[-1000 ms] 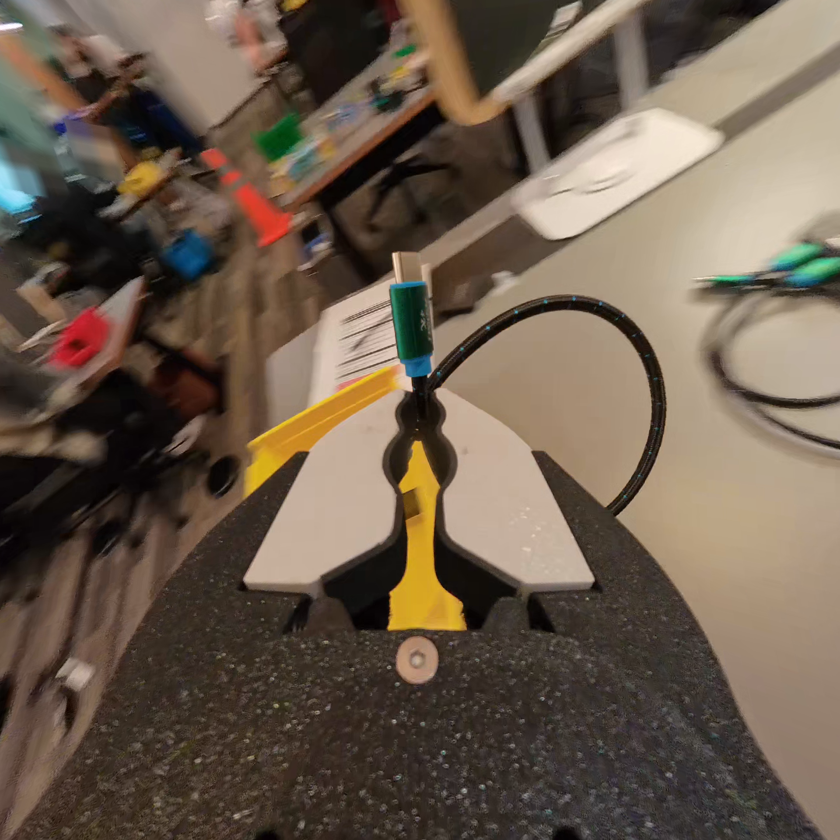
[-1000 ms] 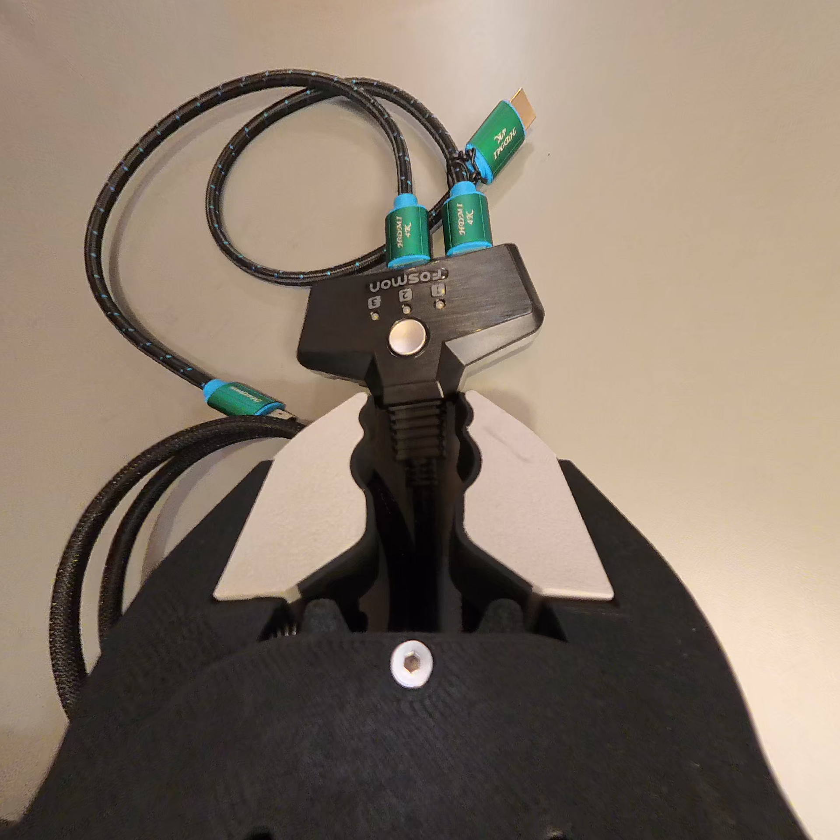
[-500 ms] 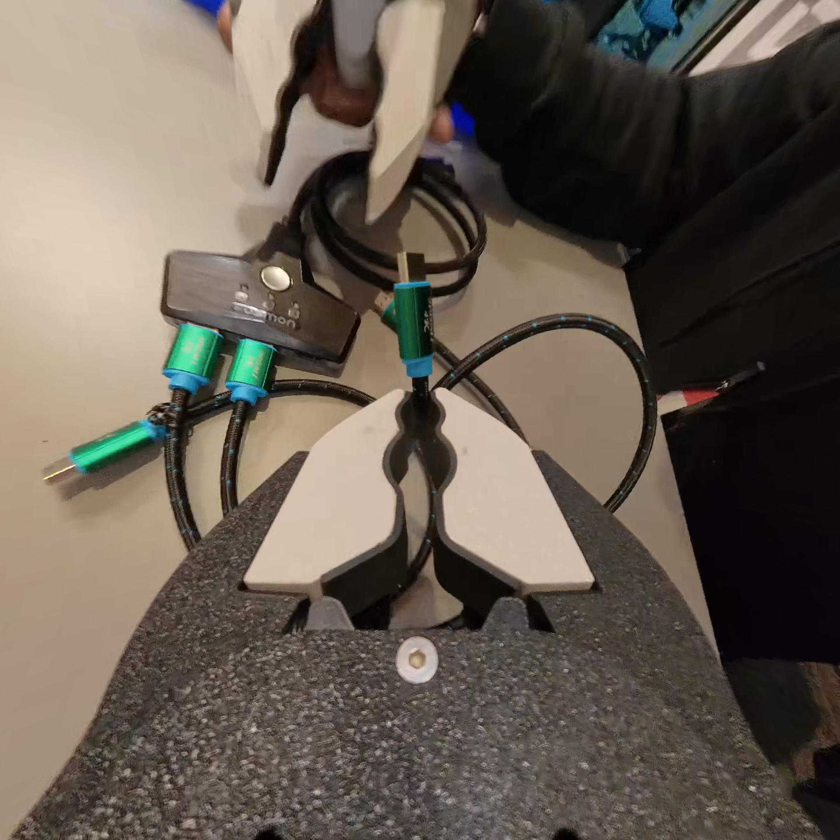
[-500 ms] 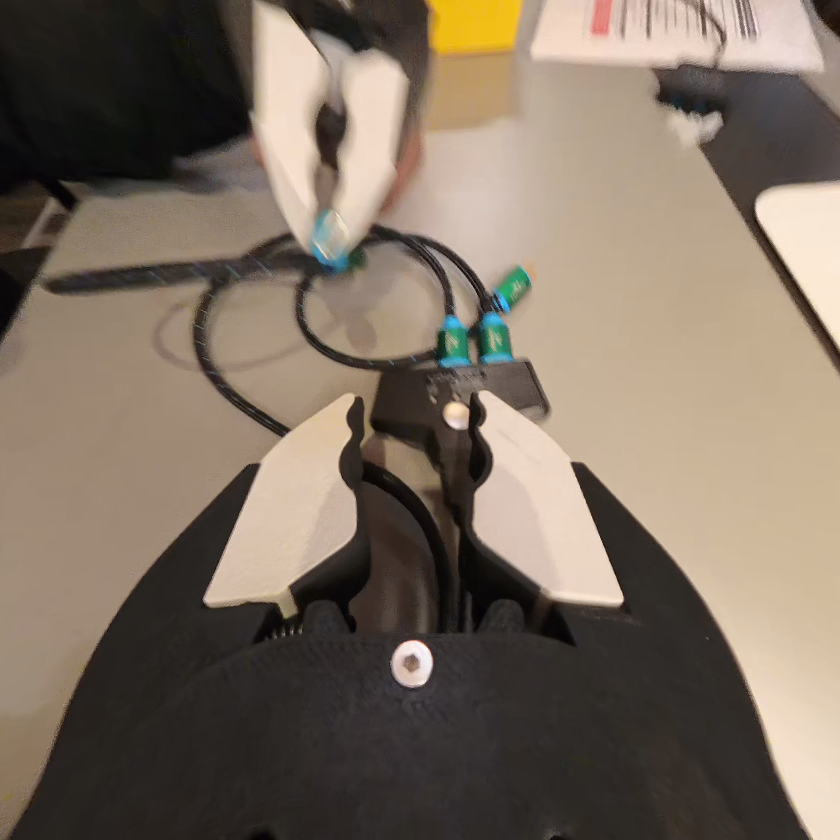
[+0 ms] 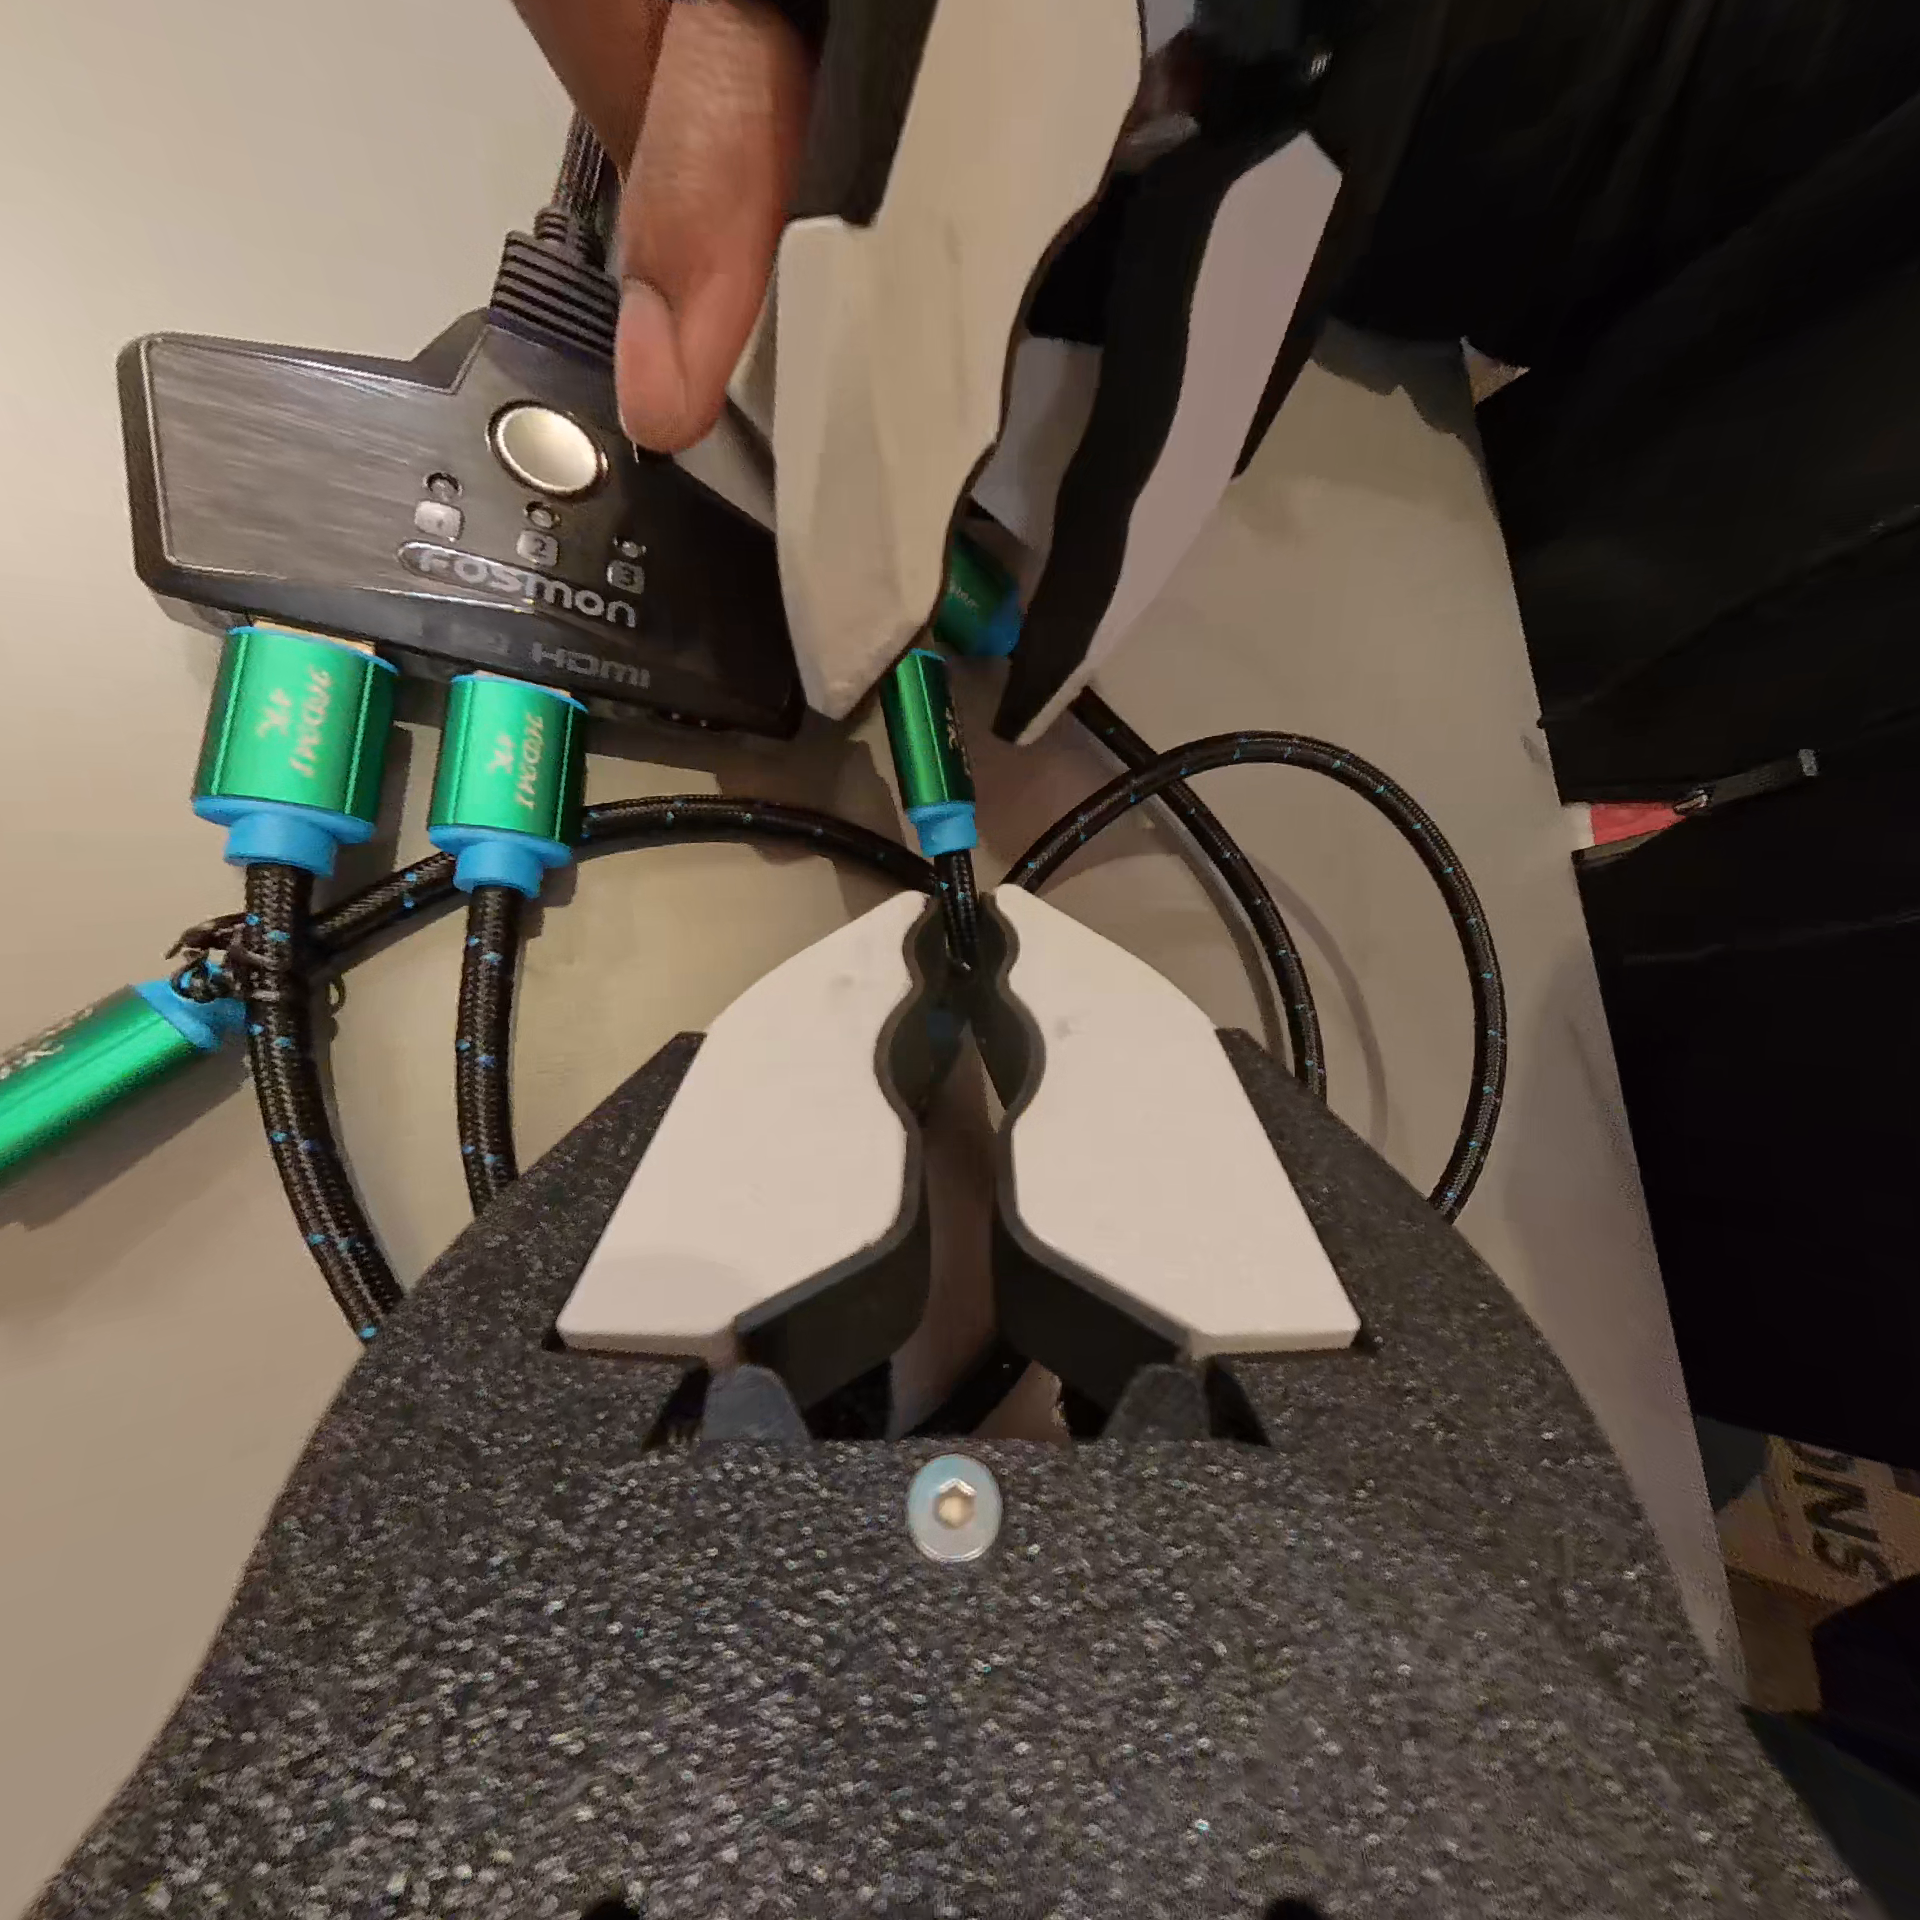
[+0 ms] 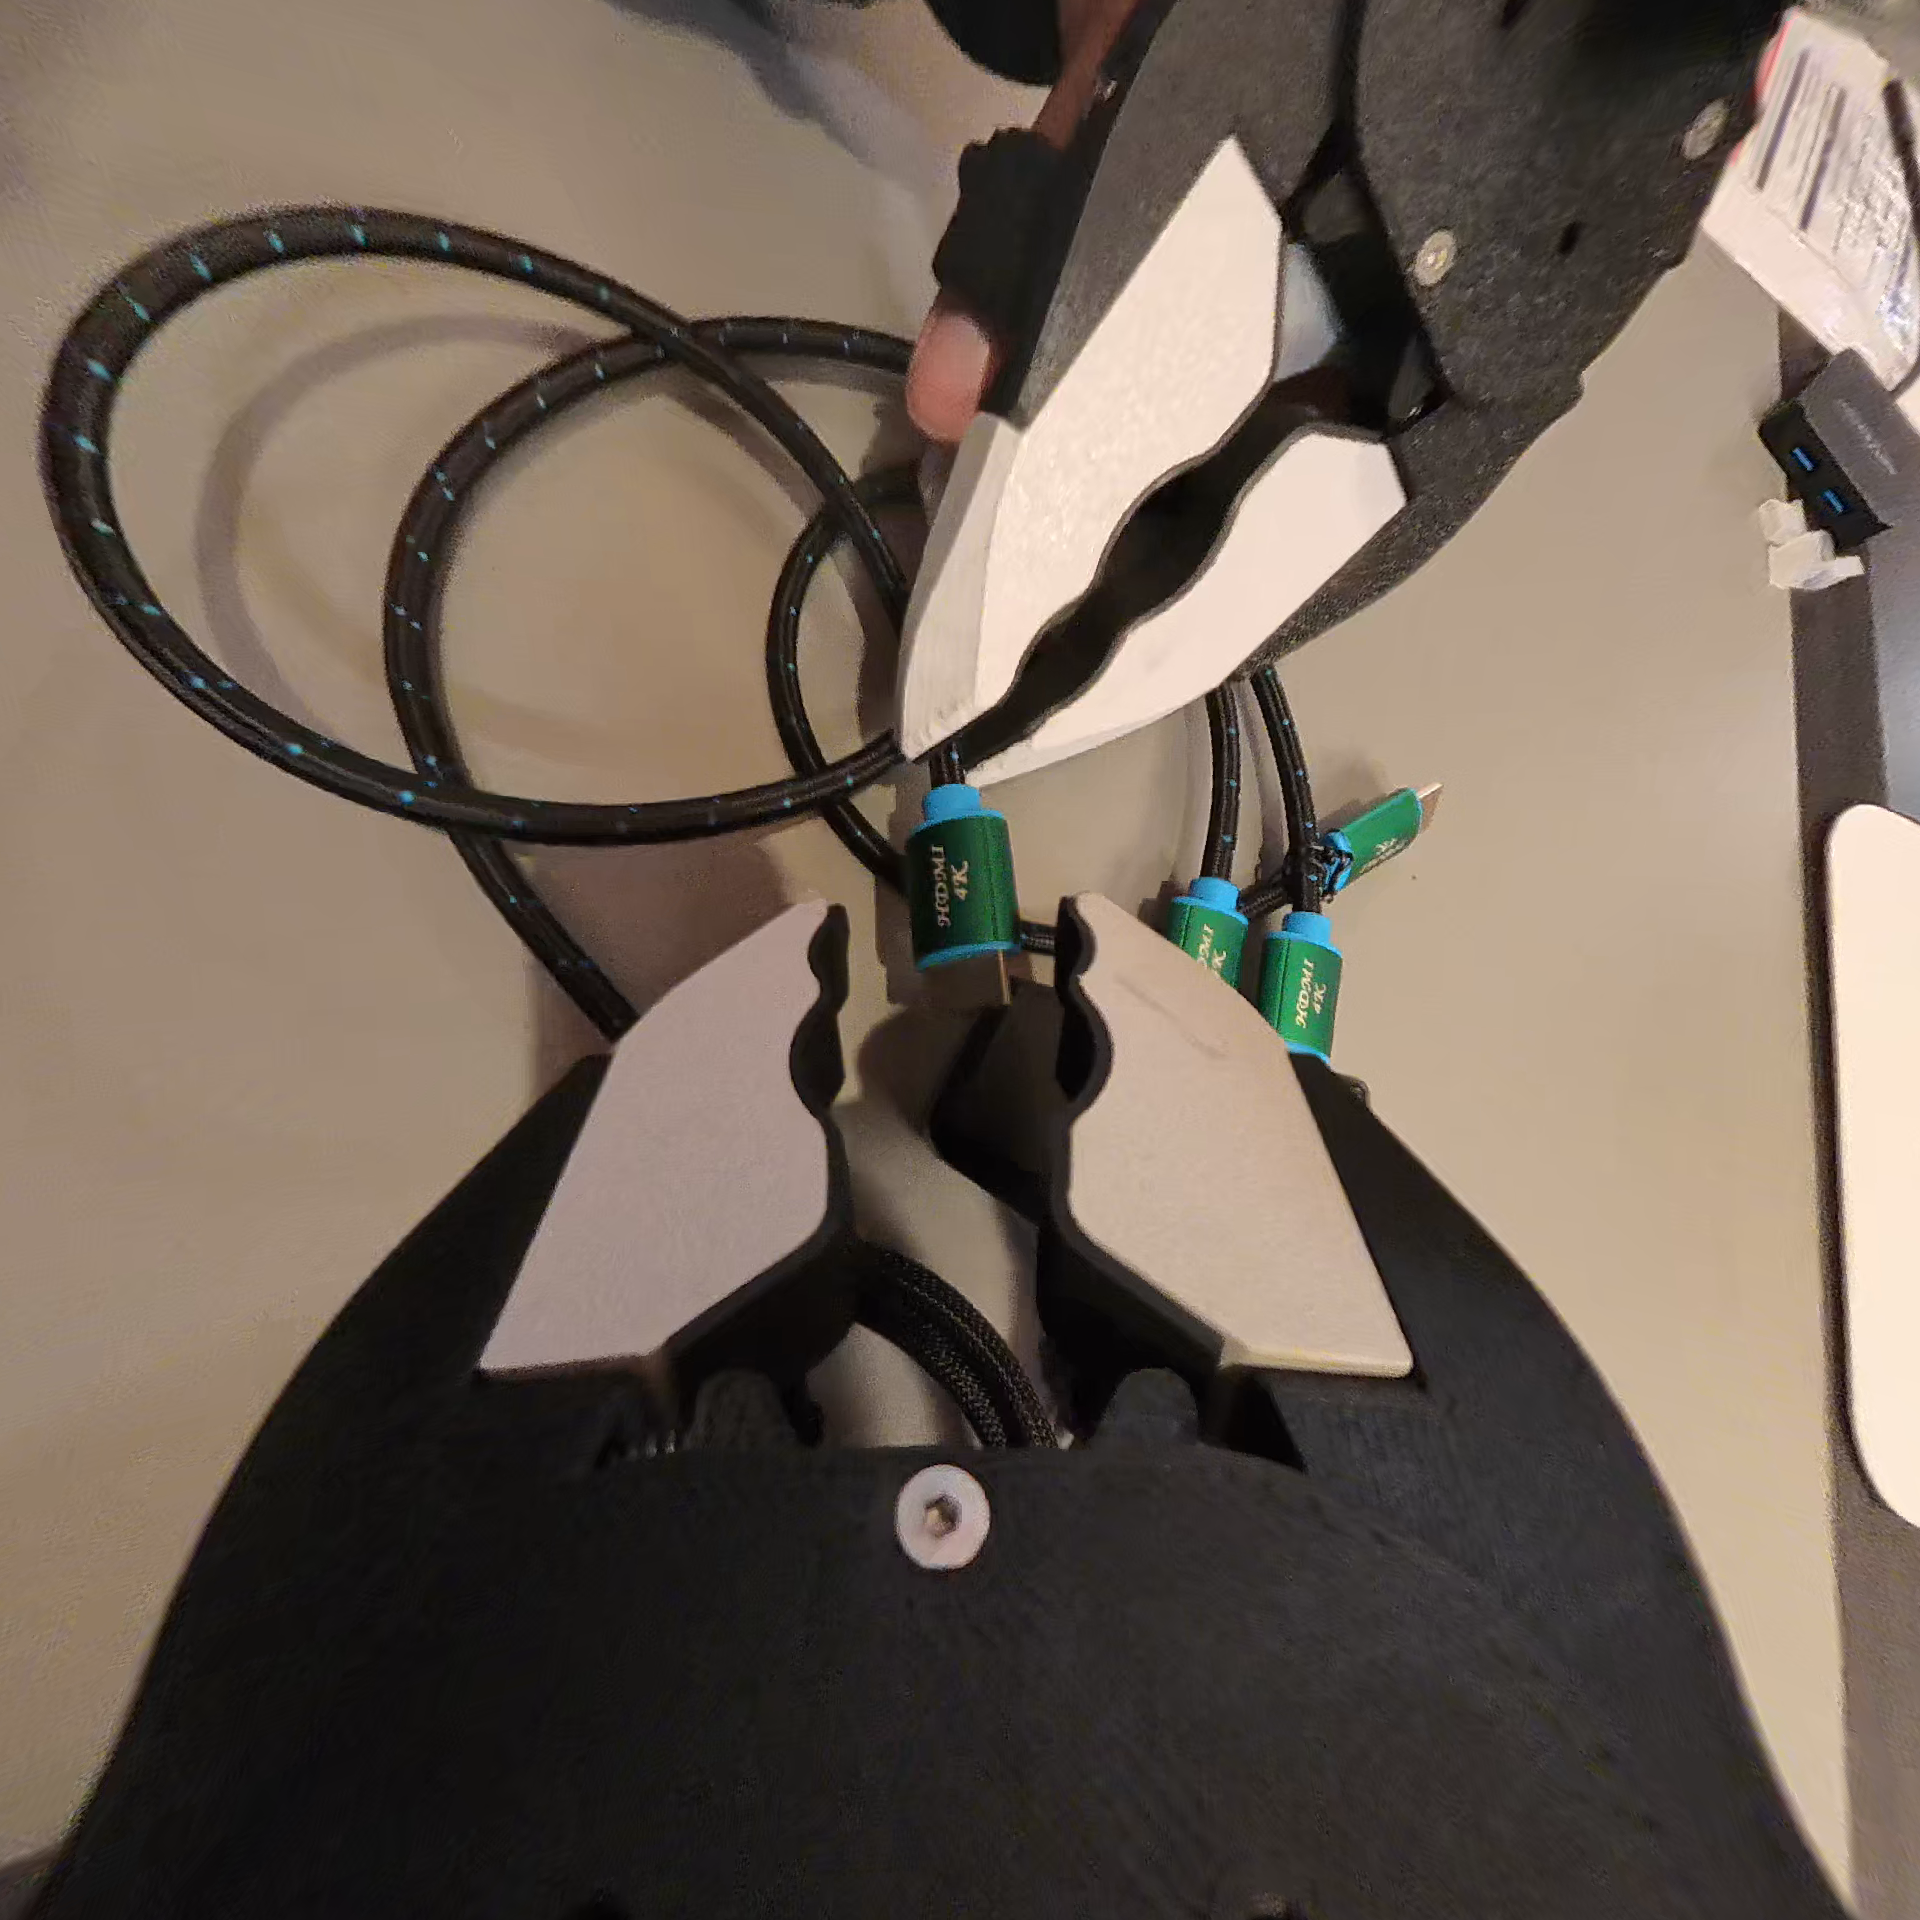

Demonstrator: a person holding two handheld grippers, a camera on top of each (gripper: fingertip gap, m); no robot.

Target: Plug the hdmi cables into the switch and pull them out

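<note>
Here, nearest you, your left gripper (image 5: 958, 914) is pinched tight on the braided cable (image 5: 954, 883) just behind the third green plug (image 5: 928, 732), so the plug stands out past the tips with its metal end pointing toward the switch (image 5: 343, 488). Two other green plugs (image 5: 296, 727) already sit in the first two ports along the switch's near edge, so by my reading you are on the third insertion, at the empty port on the right.

Just beyond, your right gripper (image 6: 940, 956) stands apart, its jaws wide, with one finger (image 5: 873, 436) lying over the right corner of the switch body; the right wrist view shows the dark corner of the switch between those jaws but no clamp on it. You likely need to close it on the switch, or press the switch down, before pushing.

The plug tip is near the port, yet the finger hides whether it has entered. Next, line the plug square to the port and push straight in.

Farther off, a loose green plug (image 6: 1382, 831) and cable loops lie on the counter (image 6: 260, 1039).
</note>
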